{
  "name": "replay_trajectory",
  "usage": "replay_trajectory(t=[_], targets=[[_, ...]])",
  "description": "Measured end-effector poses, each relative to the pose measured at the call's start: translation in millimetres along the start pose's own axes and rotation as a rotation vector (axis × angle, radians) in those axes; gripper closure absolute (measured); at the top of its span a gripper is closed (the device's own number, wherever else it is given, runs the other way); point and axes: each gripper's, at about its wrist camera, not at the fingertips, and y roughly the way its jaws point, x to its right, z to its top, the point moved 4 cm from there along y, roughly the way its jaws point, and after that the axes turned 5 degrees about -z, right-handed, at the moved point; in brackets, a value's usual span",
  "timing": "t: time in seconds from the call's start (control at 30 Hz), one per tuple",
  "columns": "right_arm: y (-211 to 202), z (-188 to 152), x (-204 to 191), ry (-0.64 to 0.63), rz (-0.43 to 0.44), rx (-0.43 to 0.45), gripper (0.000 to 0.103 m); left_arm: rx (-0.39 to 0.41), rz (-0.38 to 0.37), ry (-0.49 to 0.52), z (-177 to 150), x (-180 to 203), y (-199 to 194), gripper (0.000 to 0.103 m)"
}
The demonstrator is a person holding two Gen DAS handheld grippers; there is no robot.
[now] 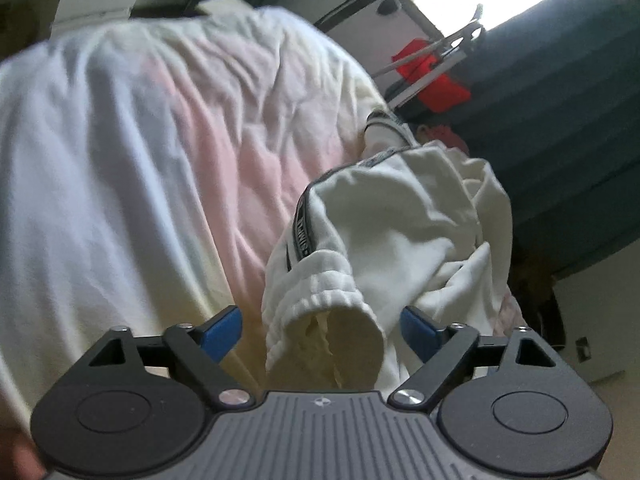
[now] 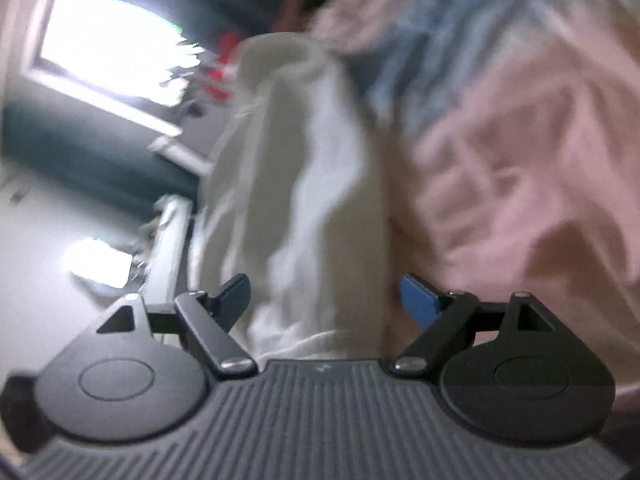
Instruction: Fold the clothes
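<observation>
A cream-white garment (image 1: 400,232) with dark printed trim lies bunched on the bed at the right of the left wrist view. Its ribbed cuff end (image 1: 332,336) sits between the blue fingertips of my left gripper (image 1: 322,330), whose jaws stand wide open around it without clamping. In the blurred right wrist view the same white cloth (image 2: 304,200) runs up from between the blue fingertips of my right gripper (image 2: 326,300), which is also open around it.
A rumpled pastel pink, white and blue bed cover (image 1: 160,140) fills the left; it also shows in the right wrist view (image 2: 500,140). Dark teal curtains (image 1: 560,120), a bright window (image 2: 108,48) and a red item on a rack (image 1: 436,76) are behind.
</observation>
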Motion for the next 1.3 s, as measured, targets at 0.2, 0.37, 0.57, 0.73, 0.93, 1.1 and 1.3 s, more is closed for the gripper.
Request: replay_trajectory(t=[0.2, 0.37, 0.57, 0.73, 0.93, 1.1, 1.3], targets=[[45.3, -12.2, -1.8, -0.027, -0.048, -0.122, 0.019, 0.034, 0.042, 0.003, 15.7, 0.5, 4.9, 0.054], [59.3, -34.2, -33.9, -0.197, -0.003, -0.146, 0.035, 0.067, 0.077, 0.010, 29.1, 1.6, 7.5, 0.086], [67.2, -78.6, -85.3, -0.177, 0.155, -0.169, 0.073, 0.172, 0.079, 0.057, 86.4, 27.3, -19.2, 0.088], [84.4, -119.6, -138.3, -0.166, 0.284, -0.200, 0.077, 0.262, 0.172, 0.145, 173.4, 49.8, -37.9, 0.089], [159.7, -186.5, -250.5, -0.213, 0.393, -0.306, 0.079, 0.384, 0.379, 0.241, 284.2, 55.2, -44.9, 0.089], [237.9, -242.0, -314.3, -0.295, 0.391, -0.403, 0.078, 0.366, 0.510, 0.272, 345.7, 21.2, -3.5, 0.089], [299.6, -263.8, -336.9, -0.384, 0.309, -0.449, 0.077, 0.276, 0.529, 0.220, 360.2, -33.6, 52.1, 0.086]])
